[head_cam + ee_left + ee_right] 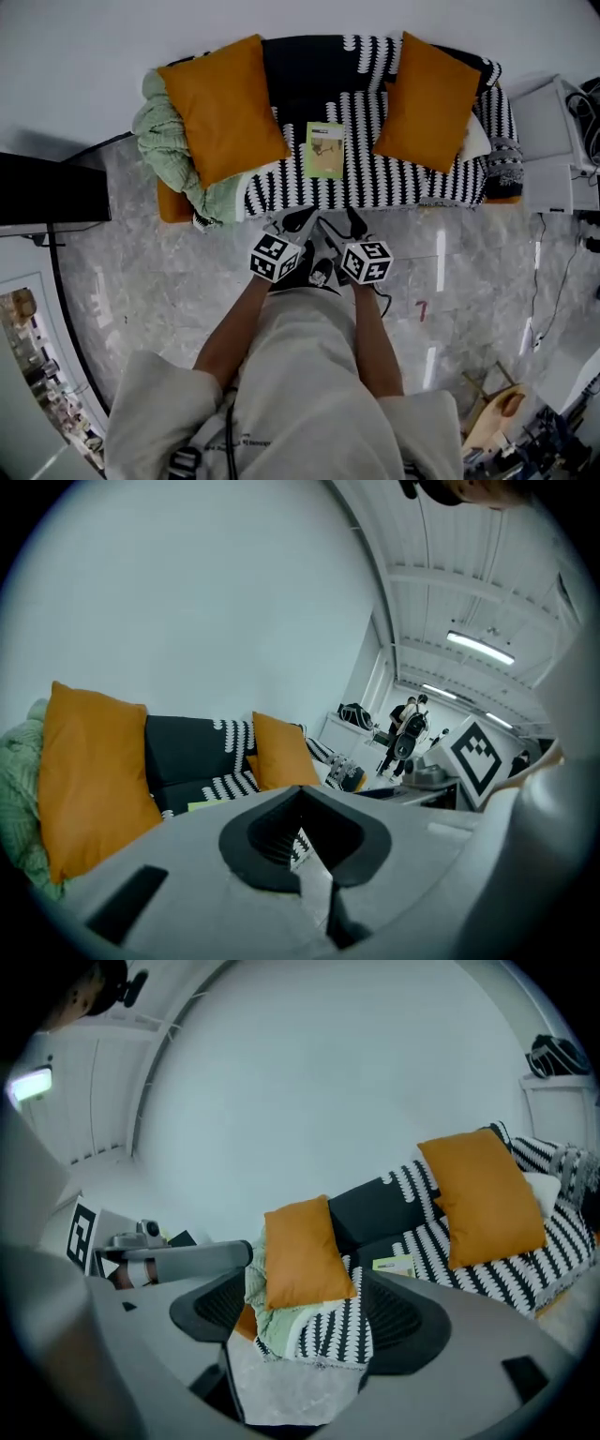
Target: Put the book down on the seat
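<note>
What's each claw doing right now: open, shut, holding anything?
Left claw: shut, holding nothing.
Right claw: open, empty.
The book lies on the seat, in neither claw.

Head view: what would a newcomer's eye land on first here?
The left orange cushion and the right orange cushion jump out against the black-and-white sofa. Between them, a small green book lies flat on the seat.
</note>
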A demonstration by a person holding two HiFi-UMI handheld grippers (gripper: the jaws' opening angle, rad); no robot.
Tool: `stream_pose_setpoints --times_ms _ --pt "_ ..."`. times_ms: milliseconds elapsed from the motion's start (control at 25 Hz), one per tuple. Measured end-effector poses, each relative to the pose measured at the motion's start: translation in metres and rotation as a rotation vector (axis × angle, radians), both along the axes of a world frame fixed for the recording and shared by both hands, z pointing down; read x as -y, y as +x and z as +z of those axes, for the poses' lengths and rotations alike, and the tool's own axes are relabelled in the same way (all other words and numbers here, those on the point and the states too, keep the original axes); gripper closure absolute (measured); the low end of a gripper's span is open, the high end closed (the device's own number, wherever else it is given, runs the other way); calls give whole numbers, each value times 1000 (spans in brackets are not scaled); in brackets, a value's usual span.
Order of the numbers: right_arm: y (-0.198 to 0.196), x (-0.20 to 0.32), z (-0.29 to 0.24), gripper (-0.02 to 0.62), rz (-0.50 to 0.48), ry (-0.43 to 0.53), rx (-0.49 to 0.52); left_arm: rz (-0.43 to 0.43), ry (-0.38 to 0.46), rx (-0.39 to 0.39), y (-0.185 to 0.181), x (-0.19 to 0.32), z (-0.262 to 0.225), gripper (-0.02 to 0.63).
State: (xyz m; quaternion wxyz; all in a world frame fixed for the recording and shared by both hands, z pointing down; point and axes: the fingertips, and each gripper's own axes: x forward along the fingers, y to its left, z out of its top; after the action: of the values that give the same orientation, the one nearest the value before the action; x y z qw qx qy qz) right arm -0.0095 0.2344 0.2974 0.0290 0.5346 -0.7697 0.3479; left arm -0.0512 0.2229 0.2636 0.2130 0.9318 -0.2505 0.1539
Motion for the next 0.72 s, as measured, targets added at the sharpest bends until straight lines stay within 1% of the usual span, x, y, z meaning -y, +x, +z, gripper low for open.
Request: stream_pose_setpoints --times_ms 80,200,280,440,560,720 --pt "-2 -4 -9 193 -11 35 -24 -25 12 4 -6 -6 -3 597" --pt "1 -14 -20 192 11 77 -30 -78 28 64 -16 -17 -1 598" --pt "0 -23 -24 192 24 88 -38 -95 32 86 -21 -26 -1 597" --pt "-7 -41 -29 192 17 100 -55 -97 43 91 -26 -46 -4 597" --pt "-11 -55 -33 193 14 104 -85 -90 23 85 -30 -64 -4 598" --pt "-5 -76 -33 193 93 98 -138 -87 -3 90 -42 -92 2 597"
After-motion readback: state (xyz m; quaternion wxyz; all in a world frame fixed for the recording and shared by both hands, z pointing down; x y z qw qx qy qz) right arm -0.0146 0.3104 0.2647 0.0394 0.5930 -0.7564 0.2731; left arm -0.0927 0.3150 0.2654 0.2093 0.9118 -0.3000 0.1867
